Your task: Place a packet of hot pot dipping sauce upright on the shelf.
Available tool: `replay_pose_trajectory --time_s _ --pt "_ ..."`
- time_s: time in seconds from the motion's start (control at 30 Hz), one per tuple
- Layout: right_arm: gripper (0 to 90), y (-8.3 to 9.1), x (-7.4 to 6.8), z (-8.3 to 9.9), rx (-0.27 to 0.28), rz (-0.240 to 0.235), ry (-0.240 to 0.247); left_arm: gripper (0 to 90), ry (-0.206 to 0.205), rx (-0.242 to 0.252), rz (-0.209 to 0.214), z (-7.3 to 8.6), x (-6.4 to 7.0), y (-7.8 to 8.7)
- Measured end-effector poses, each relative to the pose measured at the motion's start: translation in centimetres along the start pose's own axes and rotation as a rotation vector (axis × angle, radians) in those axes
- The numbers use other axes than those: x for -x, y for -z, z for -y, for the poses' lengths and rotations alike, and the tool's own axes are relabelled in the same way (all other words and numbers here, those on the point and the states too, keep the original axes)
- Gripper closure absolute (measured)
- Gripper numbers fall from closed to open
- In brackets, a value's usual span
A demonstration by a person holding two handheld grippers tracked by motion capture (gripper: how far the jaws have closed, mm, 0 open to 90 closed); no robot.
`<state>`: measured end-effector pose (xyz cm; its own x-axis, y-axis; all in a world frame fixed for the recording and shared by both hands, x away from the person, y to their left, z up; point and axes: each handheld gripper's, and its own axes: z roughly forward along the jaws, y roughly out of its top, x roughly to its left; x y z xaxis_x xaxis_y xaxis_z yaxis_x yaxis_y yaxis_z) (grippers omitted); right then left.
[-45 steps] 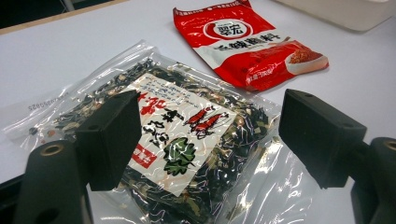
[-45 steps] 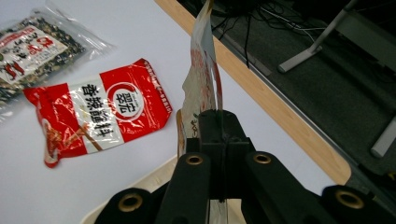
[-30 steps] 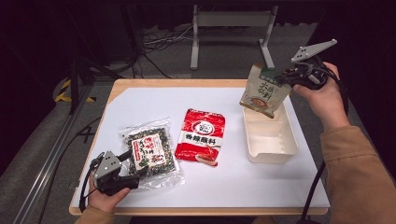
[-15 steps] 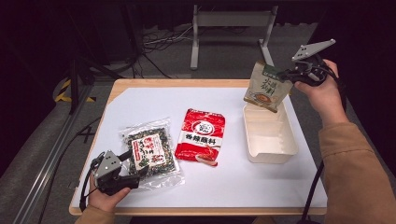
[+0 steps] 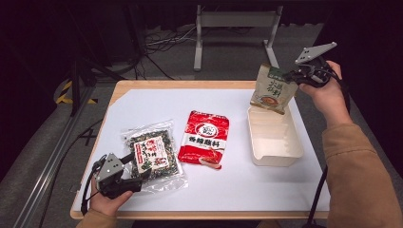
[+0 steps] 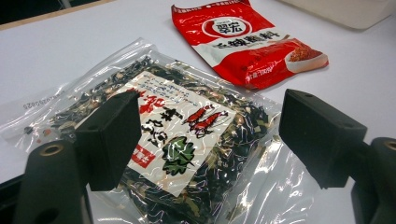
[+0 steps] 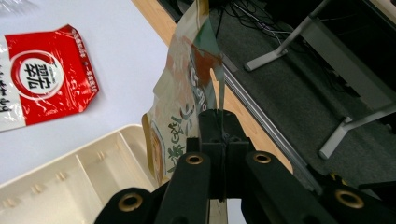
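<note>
R gripper [image 5: 291,76] was clamped on the green seasoning pouch [image 5: 271,90] hanging over the far end of the cream tray [image 5: 275,159], nothing packed yet; L gripper [image 5: 128,161], jaws apart, sat at the seaweed pack [image 5: 151,154], red sachet [image 5: 204,138] untouched.

We've got a wooden table [image 5: 190,84] with a white mat [image 5: 228,190], dark grey floor [image 5: 38,142], cables [image 5: 161,40], metal stand [image 5: 235,21] behind.

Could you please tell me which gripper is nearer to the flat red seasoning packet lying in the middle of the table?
Left. The left gripper sits open over the clear seaweed bag beside the red seasoning packet; the right gripper holds a green pouch above the cream tray, farther away.
</note>
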<state>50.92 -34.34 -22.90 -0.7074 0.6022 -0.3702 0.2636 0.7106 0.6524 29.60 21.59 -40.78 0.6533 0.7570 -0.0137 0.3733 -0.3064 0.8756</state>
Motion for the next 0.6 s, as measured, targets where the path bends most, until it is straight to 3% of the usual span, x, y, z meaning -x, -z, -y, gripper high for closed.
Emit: replay_pose_trajectory --time_s 0.43,0.6 --pt "89.6 -1.3 -0.8 -0.7 -0.044 0.014 0.067 21.5 -0.003 0.000 0.003 0.0 0.0 -0.1" --pt "89.6 -1.7 -1.3 -0.9 -0.050 -0.002 0.092 21.5 -0.004 0.003 0.002 -0.1 0.0 -0.1"
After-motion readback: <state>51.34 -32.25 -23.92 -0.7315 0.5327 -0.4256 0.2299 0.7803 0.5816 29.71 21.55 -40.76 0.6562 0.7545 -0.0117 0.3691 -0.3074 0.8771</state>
